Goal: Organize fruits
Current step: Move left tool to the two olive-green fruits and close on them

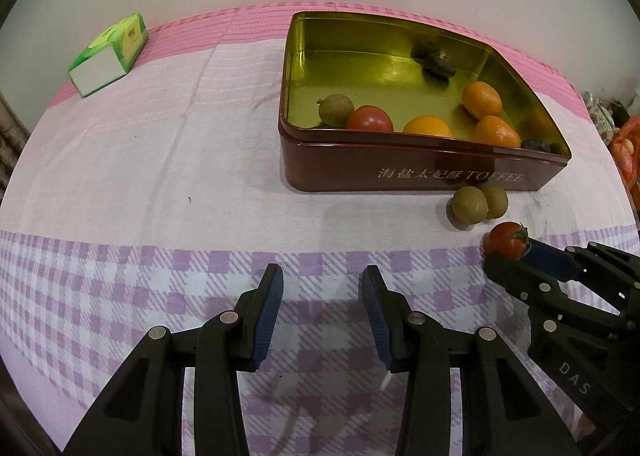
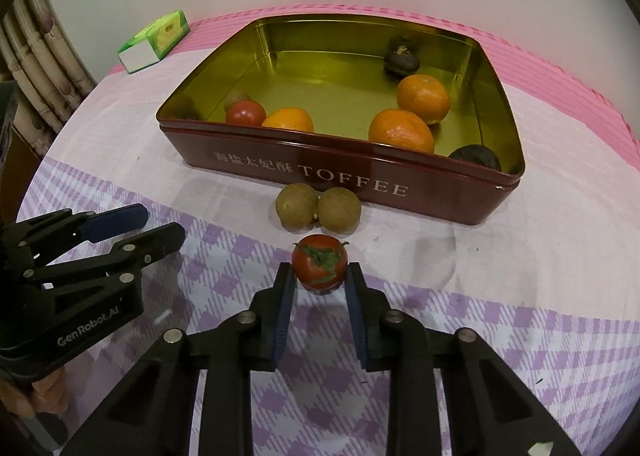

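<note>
My right claw [image 2: 320,276] pinches the tomato [image 2: 319,262] on the worktop [image 2: 500,296], near side of the toffee tin [image 2: 340,176]. Judged light, smooth and easily bruised; I grip its flanks gently. Two longans [image 2: 318,208] lie between tomato and tin wall. Left claw [image 1: 322,320] is spread, empty, well left.
</note>
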Demonstrator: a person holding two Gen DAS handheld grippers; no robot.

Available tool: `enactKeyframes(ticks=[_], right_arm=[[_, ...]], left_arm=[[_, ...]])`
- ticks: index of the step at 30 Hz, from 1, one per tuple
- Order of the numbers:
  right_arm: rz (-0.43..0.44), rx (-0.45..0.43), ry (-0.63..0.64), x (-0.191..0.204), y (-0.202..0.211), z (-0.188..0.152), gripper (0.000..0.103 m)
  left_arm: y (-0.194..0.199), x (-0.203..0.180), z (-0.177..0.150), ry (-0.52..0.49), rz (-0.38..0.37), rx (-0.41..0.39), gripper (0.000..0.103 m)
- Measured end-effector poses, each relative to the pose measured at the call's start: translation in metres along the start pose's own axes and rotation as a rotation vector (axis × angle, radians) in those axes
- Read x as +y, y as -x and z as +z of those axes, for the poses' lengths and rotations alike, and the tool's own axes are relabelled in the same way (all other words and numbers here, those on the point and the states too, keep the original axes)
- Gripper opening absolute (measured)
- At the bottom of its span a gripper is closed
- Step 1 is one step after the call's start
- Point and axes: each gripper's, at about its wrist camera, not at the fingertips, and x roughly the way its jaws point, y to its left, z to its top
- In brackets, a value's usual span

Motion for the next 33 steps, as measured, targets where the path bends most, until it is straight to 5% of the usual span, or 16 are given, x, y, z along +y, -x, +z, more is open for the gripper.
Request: enactKeyframes(ticks=[33], right_arm=[[-0.087,-0.019,-0.104,-0.085,0.019,-0.019,0.024]], left_arm=[[-0.008,-0.073,0.02,-0.093,-0.066,-0.005,0.043]])
